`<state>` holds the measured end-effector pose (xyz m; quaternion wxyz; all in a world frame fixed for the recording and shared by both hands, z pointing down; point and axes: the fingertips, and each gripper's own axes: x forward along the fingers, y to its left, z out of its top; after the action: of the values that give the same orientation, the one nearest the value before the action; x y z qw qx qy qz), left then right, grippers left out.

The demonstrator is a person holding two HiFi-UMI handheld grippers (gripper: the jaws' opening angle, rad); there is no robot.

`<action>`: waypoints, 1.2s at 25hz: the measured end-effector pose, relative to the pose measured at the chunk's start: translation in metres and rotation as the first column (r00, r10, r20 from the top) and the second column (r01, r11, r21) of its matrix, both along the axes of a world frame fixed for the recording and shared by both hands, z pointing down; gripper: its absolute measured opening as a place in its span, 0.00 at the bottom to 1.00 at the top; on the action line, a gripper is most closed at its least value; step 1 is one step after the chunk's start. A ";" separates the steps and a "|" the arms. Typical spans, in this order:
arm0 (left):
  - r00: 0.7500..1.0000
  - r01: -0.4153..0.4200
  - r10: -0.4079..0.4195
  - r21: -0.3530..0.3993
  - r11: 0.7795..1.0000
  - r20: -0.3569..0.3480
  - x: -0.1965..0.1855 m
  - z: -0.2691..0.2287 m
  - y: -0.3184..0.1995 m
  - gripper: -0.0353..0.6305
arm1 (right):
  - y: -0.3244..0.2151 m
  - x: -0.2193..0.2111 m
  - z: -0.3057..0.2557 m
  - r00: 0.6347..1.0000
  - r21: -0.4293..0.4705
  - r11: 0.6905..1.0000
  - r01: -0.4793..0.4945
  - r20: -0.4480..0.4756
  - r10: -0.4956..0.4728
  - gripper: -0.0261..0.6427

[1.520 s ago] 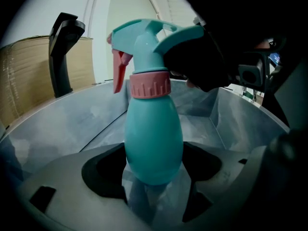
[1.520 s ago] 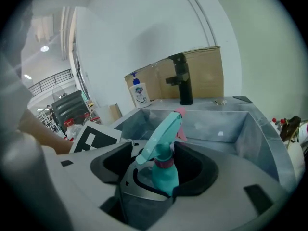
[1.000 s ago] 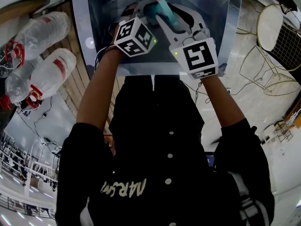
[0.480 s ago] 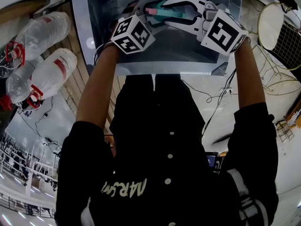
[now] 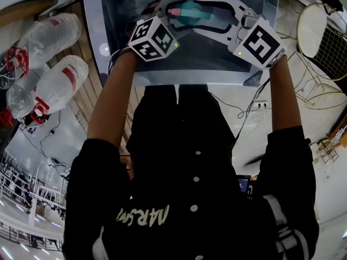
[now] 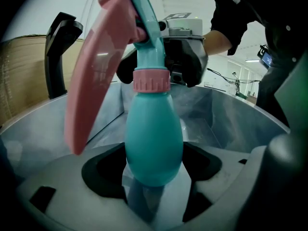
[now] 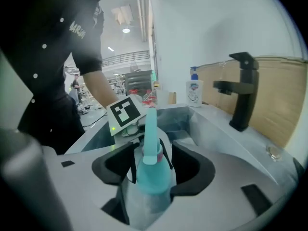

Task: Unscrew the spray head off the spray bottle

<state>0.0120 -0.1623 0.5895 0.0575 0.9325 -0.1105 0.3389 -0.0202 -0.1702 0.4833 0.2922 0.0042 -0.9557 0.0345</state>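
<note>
The teal spray bottle (image 6: 154, 143) stands upright over the steel sink (image 5: 184, 64). It has a pink collar (image 6: 150, 80), a teal spray head (image 5: 195, 10) and a long pink trigger (image 6: 91, 81). My left gripper (image 6: 153, 172) is shut on the bottle's lower body. My right gripper (image 5: 198, 14) reaches in from the right. Its jaws are opening, with the bottle's upper part (image 7: 154, 177) between them and small gaps at the pads. The left gripper's marker cube (image 7: 125, 112) shows behind the bottle in the right gripper view.
A black faucet (image 7: 243, 90) stands at the sink's far side, with a soap pump bottle (image 7: 194, 88) next to it. Large plastic water bottles (image 5: 54, 85) lie on the wooden surface at the left. A wire chair (image 5: 320, 31) stands at the right.
My right gripper swung from in front of the bottle round to its right, turning the spray head so the pink end points left. Its jaws now stand wider. The left gripper stayed put.
</note>
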 end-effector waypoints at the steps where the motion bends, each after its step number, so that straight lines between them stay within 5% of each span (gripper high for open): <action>1: 1.000 0.001 -0.001 0.000 1.000 0.000 0.000 0.000 0.000 0.62 | -0.003 0.007 -0.001 0.998 0.015 0.998 -0.057 -0.022 0.058 0.43; 4: 1.000 0.004 -0.004 0.000 1.000 -0.004 0.000 -0.001 0.000 0.62 | -0.010 0.028 -0.013 0.947 0.024 0.948 -0.318 -0.033 0.319 0.44; 6: 1.000 0.004 -0.004 -0.001 1.000 -0.007 0.000 -0.001 0.000 0.62 | -0.005 0.037 -0.026 0.856 -0.068 0.854 -0.515 0.010 0.517 0.43; 8: 1.000 0.004 -0.004 -0.002 1.000 -0.009 0.000 -0.001 0.001 0.62 | 0.012 0.035 -0.033 0.785 -0.186 0.774 -0.605 0.023 0.619 0.40; 12: 1.000 0.006 -0.006 0.000 1.000 -0.020 0.000 0.000 0.001 0.62 | 0.044 0.009 -0.015 0.811 -0.224 0.785 -0.577 -0.047 0.583 0.38; 16: 0.999 0.019 -0.019 0.009 1.000 -0.048 0.000 -0.001 0.001 0.62 | 0.032 -0.005 -0.010 0.747 -0.241 0.716 -0.655 -0.063 0.662 0.39; 20: 0.996 0.029 -0.028 0.013 0.999 -0.082 0.002 -0.001 0.000 0.62 | 0.029 -0.009 -0.005 0.741 -0.157 0.724 -0.671 -0.114 0.662 0.40; 26: 0.995 0.040 -0.039 0.012 0.999 -0.092 0.002 -0.002 0.001 0.62 | 0.026 -0.001 -0.001 0.656 -0.123 0.644 -0.755 -0.157 0.738 0.42; 30: 0.995 0.043 -0.043 0.008 0.999 -0.091 0.002 -0.002 0.000 0.62 | 0.022 -0.003 -0.002 0.637 -0.122 0.625 -0.771 -0.147 0.757 0.43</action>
<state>0.0143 -0.1623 0.5875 0.0653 0.9447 -0.1295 0.2942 -0.0228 -0.1480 0.4817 0.2875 0.3851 -0.8440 0.2380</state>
